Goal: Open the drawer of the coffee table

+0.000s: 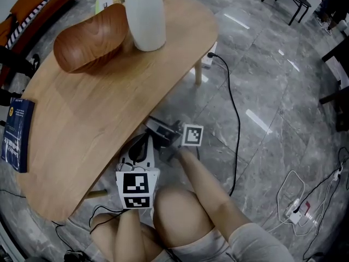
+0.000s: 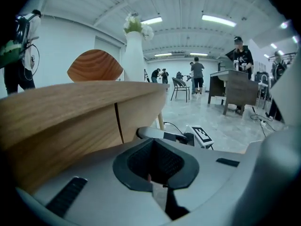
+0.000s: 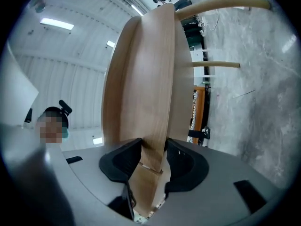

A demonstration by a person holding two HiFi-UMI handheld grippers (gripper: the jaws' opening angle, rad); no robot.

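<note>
The oval wooden coffee table (image 1: pixel 109 97) fills the left of the head view. Under its near edge, both grippers point at the wooden front panel (image 2: pixel 70 131), which has a vertical seam. My right gripper (image 3: pixel 153 157) is open, and the thin edge of a wooden panel (image 3: pixel 146 93) stands between its jaws, close to the left pad. From the left gripper view it (image 2: pixel 174 136) shows low against the panel right of the seam. My left gripper (image 2: pixel 155 175) is shut on nothing and sits a little back from the panel. Seen from above, both grippers' tips are hidden under the tabletop.
A wooden bowl (image 1: pixel 90 37), a white vase (image 1: pixel 145 15) and a blue book (image 1: pixel 16 132) rest on the table. A black cable (image 1: pixel 234 119) runs over the grey floor to a power strip (image 1: pixel 297 214). My knees (image 1: pixel 180 217) are close below the grippers.
</note>
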